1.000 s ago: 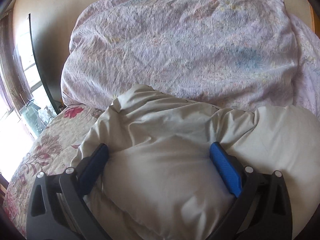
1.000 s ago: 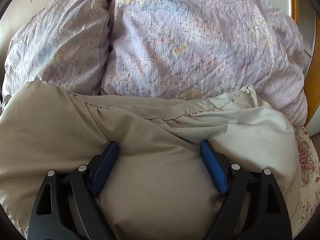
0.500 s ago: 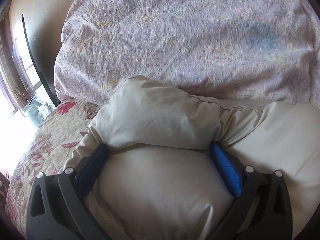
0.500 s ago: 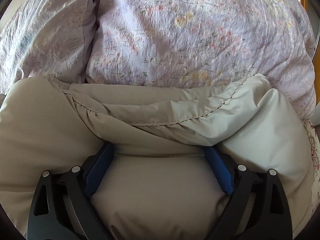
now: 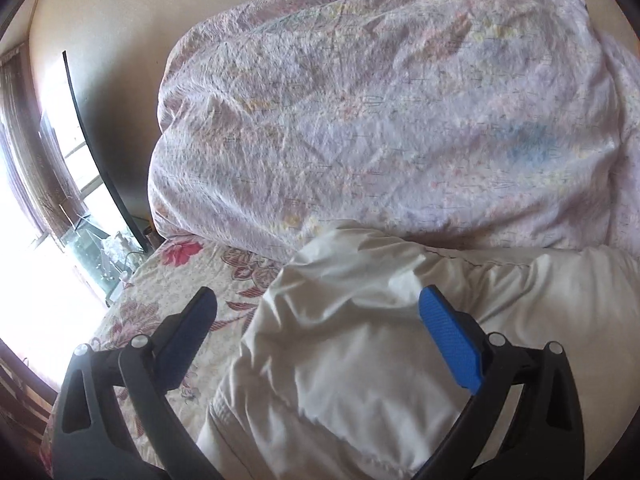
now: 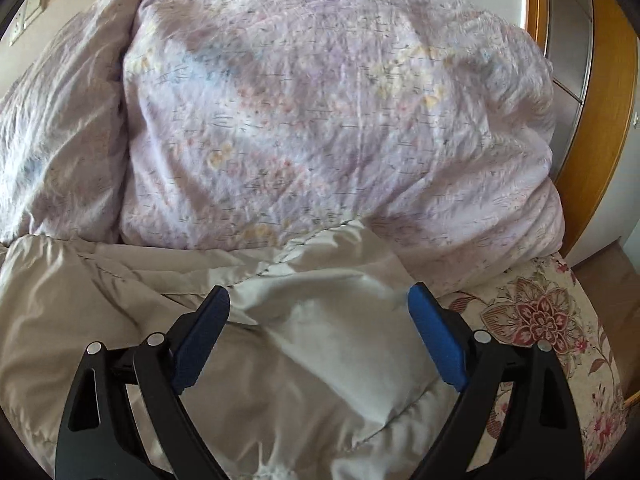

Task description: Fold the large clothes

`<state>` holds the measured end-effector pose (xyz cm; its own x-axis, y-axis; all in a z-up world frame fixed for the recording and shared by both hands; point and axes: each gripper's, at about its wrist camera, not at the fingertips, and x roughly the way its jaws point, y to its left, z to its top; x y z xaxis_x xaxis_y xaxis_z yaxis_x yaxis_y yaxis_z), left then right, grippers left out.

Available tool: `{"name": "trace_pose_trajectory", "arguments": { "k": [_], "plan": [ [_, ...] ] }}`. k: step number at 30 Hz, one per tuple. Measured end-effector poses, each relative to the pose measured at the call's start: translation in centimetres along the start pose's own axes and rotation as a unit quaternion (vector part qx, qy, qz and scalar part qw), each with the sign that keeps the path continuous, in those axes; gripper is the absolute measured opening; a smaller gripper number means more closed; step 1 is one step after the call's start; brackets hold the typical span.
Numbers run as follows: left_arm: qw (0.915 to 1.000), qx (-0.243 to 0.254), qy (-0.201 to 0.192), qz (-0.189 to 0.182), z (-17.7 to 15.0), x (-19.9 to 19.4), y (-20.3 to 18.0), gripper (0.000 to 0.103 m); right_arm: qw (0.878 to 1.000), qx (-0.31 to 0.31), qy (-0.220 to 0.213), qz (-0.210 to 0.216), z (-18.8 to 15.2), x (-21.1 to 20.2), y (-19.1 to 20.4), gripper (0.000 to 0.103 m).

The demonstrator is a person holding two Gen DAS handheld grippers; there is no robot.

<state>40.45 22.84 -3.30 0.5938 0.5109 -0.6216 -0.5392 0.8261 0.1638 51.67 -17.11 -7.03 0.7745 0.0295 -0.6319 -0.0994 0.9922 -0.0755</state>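
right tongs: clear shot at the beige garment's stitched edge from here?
Probably yes. The right tongs stand open just above the beige garment, and its stitched edge lies just ahead with nothing across the way. The lilac duvet sits behind it.

A home bedroom. A floral bedspread (image 5: pixel 172 276) is covering the bed, bedding (image 6: pixel 320 120) heaped at twelve o'clock. Daylight is entering a window (image 5: pixel 44 184) at nine o'clock.

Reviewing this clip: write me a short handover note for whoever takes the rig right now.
Left gripper: open, off the cloth.
Right gripper: open, nothing pinched.
Beige padded garment: bunched on the floral bedspread, against the lilac duvet.
Done: garment lies doubled over itself, both grips off it.
Left: check the fold, flatten, fold again if needed.
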Motion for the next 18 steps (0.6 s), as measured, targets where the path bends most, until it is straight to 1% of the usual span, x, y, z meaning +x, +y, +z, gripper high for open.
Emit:
{"name": "trace_pose_trajectory", "arguments": {
  "k": [2,5,8,10,14,18],
  "plan": [
    [0.9998,0.002,0.011,0.015,-0.4,1.2,0.1,0.101,1.000,0.007,0.014,-0.003,-1.5,-0.4,-1.7,0.092],
    [0.9995,-0.002,0.021,0.025,-1.3,2.5,0.3,0.101,0.999,0.006,0.032,-0.009,-2.7,0.9,-2.0,0.093],
    [0.9989,-0.025,0.038,0.014,-1.3,3.7,0.9,0.101,0.999,0.011,0.047,-0.009,-3.0,1.4,-2.8,0.093],
    [0.9982,-0.036,0.048,0.008,-1.4,4.4,1.1,0.101,0.998,0.007,0.061,-0.015,-3.0,2.4,-2.9,0.095],
    [0.9967,-0.049,0.065,-0.001,-1.7,5.5,1.0,0.101,0.997,-0.010,0.067,-0.036,-3.3,3.4,-2.4,0.097],
    [0.9938,-0.068,0.085,-0.024,-2.0,6.4,1.5,0.101,0.996,-0.009,0.078,-0.036,-3.6,4.2,-2.4,0.099]
  ]
}}
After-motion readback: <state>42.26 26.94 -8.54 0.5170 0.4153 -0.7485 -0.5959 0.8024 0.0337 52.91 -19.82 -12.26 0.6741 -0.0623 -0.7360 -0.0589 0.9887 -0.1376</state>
